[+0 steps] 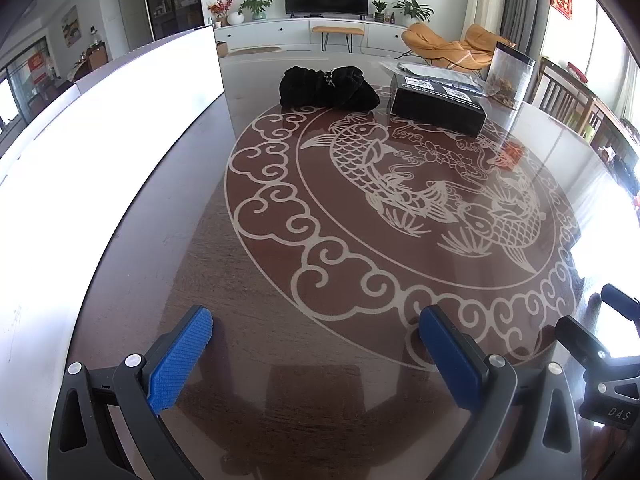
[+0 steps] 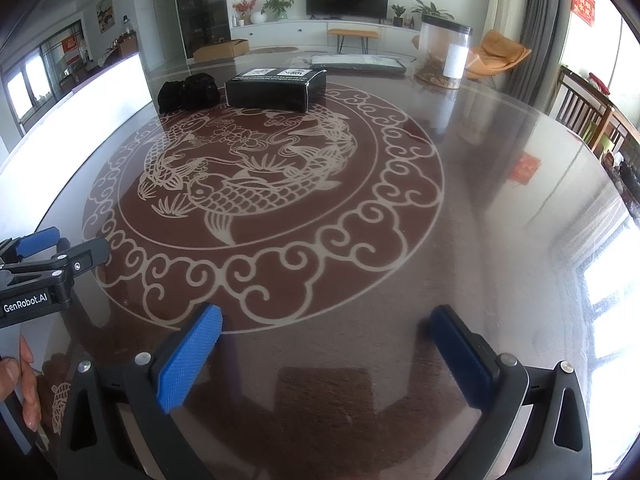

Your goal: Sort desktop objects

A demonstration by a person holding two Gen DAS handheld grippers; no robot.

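- Now, on the far left, a big white board (image 1: 120, 128) is so bright that nothing on it can be made out, and its near end is cut off by the picture edge.
- Low at the left edge of the right wrist view, a hand (image 2: 24, 384) peeks in; only some fingers show.
- Just above it, the left gripper (image 1: 316, 326) holds nothing, and its two blue ribbed pads (image 1: 180, 360) are wide apart over the shiny brown table with a pale fish pattern (image 1: 280, 320).
- At the far side of the table lies a soft black cloth bundle (image 1: 328, 88). It is scrunched up, so you cannot tell what it is. Its long side runs left to right.
- Just to the right of it, near but with a small gap, sits a black cardboard box with white labels on top (image 1: 438, 106). It lies flat. Its long side runs left to right too, turned a bit, so one corner points this way. The words on the labels are too small to read.
- Behind the box lies a flat clear plastic packet (image 2: 360, 62), partly hidden by the box.
- Further right stands a tall clear jar with a black lid (image 2: 444, 52), upright, with brown bits at the bottom that are hard to make out.
- Nearest on the right, the right gripper (image 2: 324, 324) also holds nothing, fingers spread wide above the table.
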